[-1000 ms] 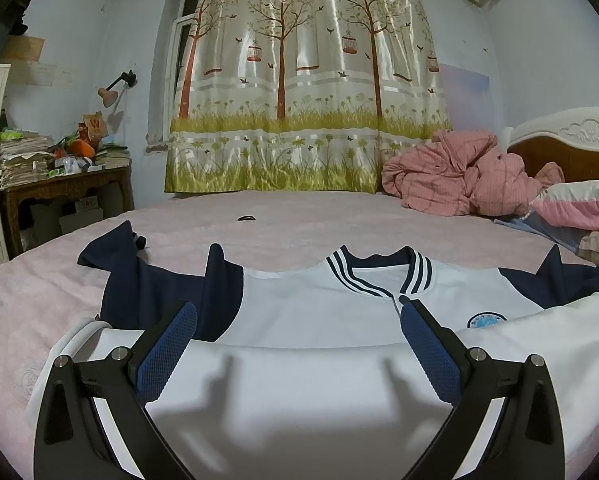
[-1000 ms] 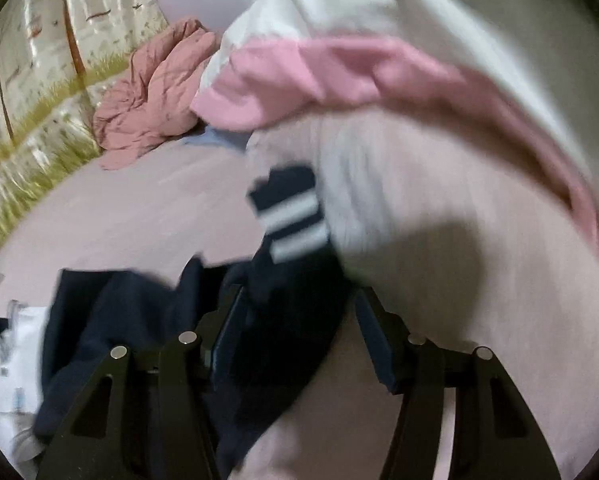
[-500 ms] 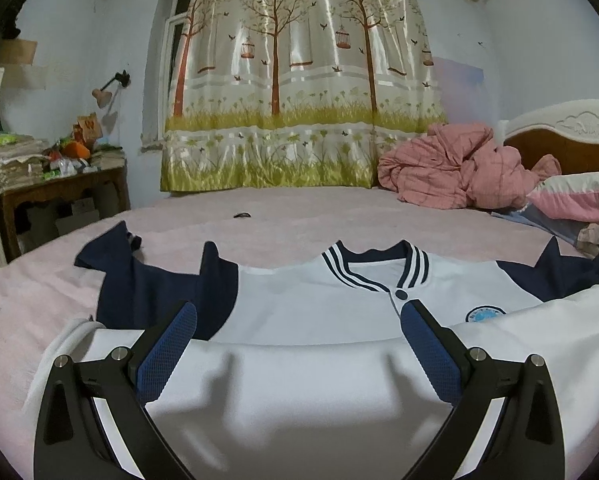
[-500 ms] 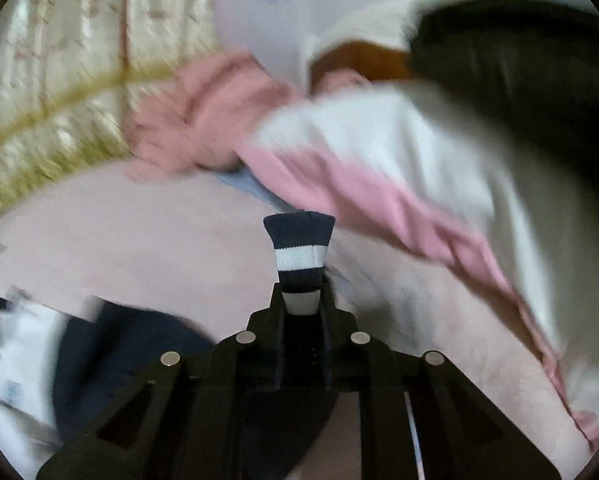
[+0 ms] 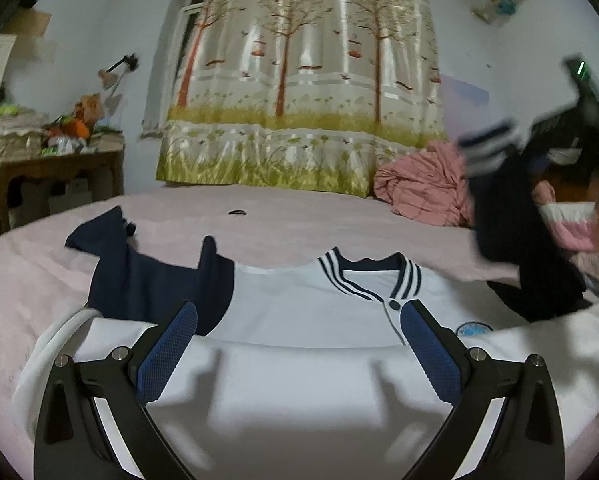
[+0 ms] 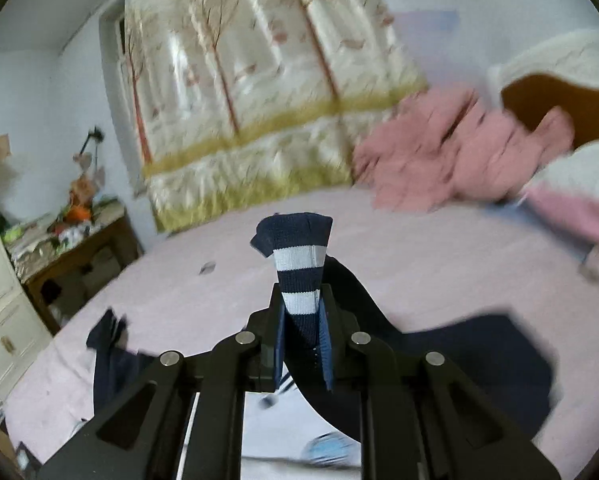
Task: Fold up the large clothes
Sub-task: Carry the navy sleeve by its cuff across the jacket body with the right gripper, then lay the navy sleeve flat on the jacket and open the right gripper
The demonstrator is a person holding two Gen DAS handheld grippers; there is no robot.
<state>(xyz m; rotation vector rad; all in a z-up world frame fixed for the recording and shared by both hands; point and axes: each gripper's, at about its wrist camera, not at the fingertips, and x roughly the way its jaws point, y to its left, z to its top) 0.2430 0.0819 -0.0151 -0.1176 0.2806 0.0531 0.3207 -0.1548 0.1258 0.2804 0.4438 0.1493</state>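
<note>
Right hand-held gripper (image 6: 302,322) of mine had just closed on the striped cuff (image 6: 297,264) of the jacket's navy sleeve (image 5: 511,240), raised above the pink bed (image 5: 299,224), while my left hand-held gripper (image 5: 299,354) hovered wide open over the white jacket (image 5: 307,308) lying flat there.

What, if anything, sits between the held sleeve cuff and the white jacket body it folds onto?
Nothing visible. The right gripper is shut on the striped cuff, the navy sleeve hanging from it above the bed. The white jacket body is bare fabric; the open left gripper hovers over its near hem, off the fold path.
</note>
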